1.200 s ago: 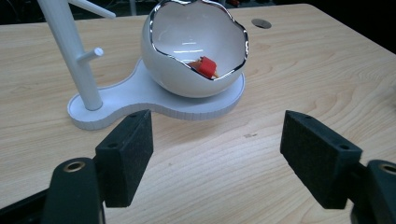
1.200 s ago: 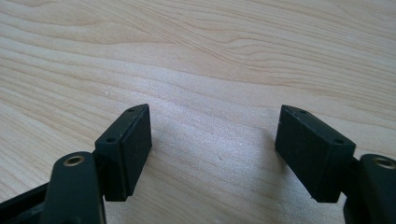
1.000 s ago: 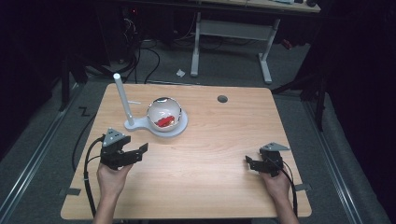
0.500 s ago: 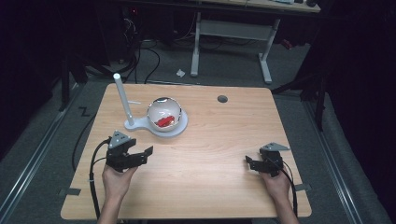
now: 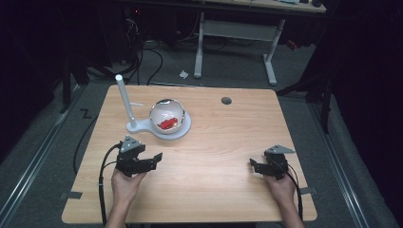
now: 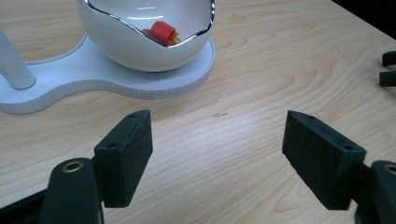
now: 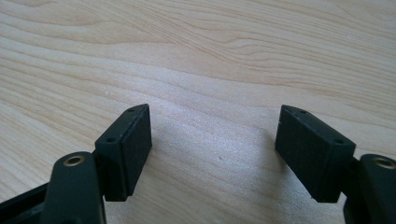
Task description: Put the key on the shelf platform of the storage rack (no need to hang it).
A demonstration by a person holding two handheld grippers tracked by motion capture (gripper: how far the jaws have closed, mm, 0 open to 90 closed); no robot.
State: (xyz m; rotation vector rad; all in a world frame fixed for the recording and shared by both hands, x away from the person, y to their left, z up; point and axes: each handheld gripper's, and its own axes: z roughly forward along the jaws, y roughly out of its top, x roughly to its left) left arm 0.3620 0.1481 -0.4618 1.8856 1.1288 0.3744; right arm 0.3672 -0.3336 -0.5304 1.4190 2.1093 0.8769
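Left gripper (image 5: 154, 158): jaws stood wide apart with nothing between them, only bare wood showing past the pads in the left gripper view; it hovered low over the table, aimed toward the bowl.
Right gripper (image 5: 254, 165): jaws also spread wide and empty, parked low over the near right part of the table, well apart from everything else; judged to be waiting.
Bowl (image 5: 167, 116): glossy white, round, with a wavy silver-edged rim; it sat on the round end of the stand, ahead of the left gripper.
Red piece (image 6: 163, 32): a small red item lay inside the bowl, with something orange just beside it; what they were could not be told.
Stand (image 5: 142, 128): flat white base with an upright white post (image 5: 125, 99) at its left end, apparently there to keep the bowl steady.
Likely aim: the left gripper seemed lined up to reach into the bowl for the red piece.
Table (image 5: 228, 137): pale wood grain, with a round cable hole (image 5: 226, 100) near the far edge.
Room: dark, grey floor, cables and a second desk's frame behind the table.
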